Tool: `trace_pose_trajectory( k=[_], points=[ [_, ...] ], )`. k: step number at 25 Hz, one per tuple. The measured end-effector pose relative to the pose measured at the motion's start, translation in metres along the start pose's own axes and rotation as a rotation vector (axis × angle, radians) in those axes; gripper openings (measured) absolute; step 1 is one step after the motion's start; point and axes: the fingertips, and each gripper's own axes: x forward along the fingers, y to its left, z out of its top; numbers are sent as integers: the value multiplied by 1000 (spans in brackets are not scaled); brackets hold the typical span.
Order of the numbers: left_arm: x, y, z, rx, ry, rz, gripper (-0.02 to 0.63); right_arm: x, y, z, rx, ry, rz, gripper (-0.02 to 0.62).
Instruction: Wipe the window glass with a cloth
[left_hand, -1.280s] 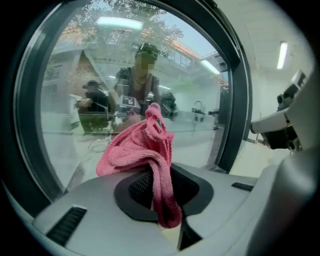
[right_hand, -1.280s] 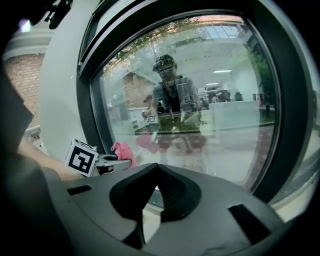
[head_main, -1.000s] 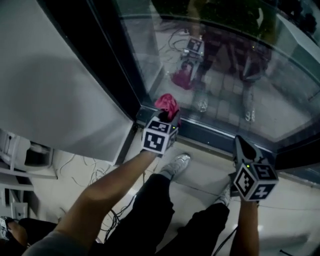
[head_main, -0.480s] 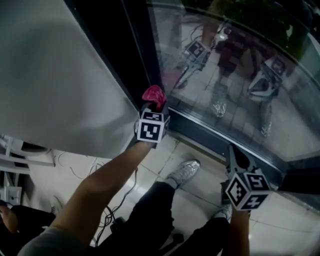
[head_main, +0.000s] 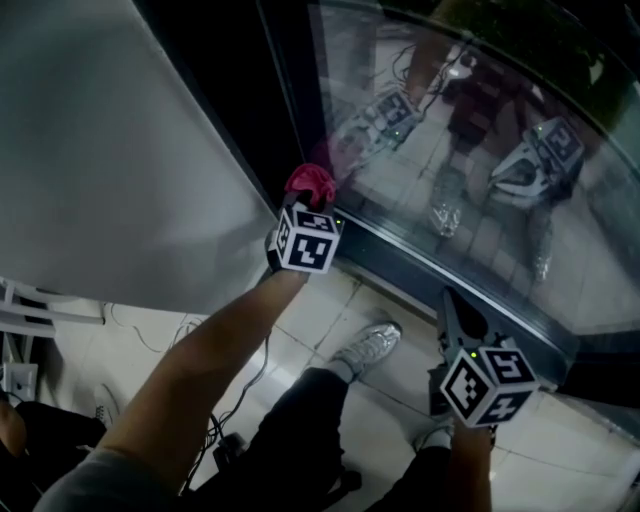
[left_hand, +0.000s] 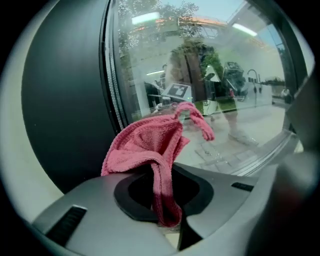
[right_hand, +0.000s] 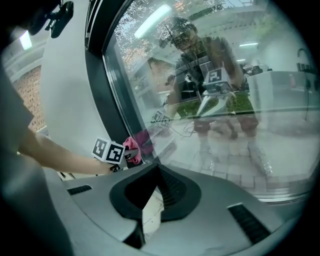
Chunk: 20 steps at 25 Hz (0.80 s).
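At the left edge of the window glass (head_main: 520, 190): left gripper (head_main: 299, 203), jaws clamped on pink cloth (head_main: 312, 181); right gripper (head_main: 449, 303), nearer, jaws together, empty.

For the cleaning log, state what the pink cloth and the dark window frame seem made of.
The pink cloth looks like terry or microfibre: matte, with a visible fuzzy looped nap. The window frame looks smooth and dark with a faint sheen, perhaps painted metal.
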Motion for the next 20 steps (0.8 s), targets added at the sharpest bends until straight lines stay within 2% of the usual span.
trace_pose_trajectory(
  k=[5, 8, 20],
  points=[
    [0, -4, -2, 26, 6, -5, 59, -5, 3, 0, -3, 10, 3, 0],
    [-1, -8, -3, 13, 15, -4, 58, -12, -1, -2, 10, 2, -11, 0],
    [-17, -81, 3, -56, 7, -99, 58, -47, -24, -7, 64, -40, -60, 0]
  ],
)
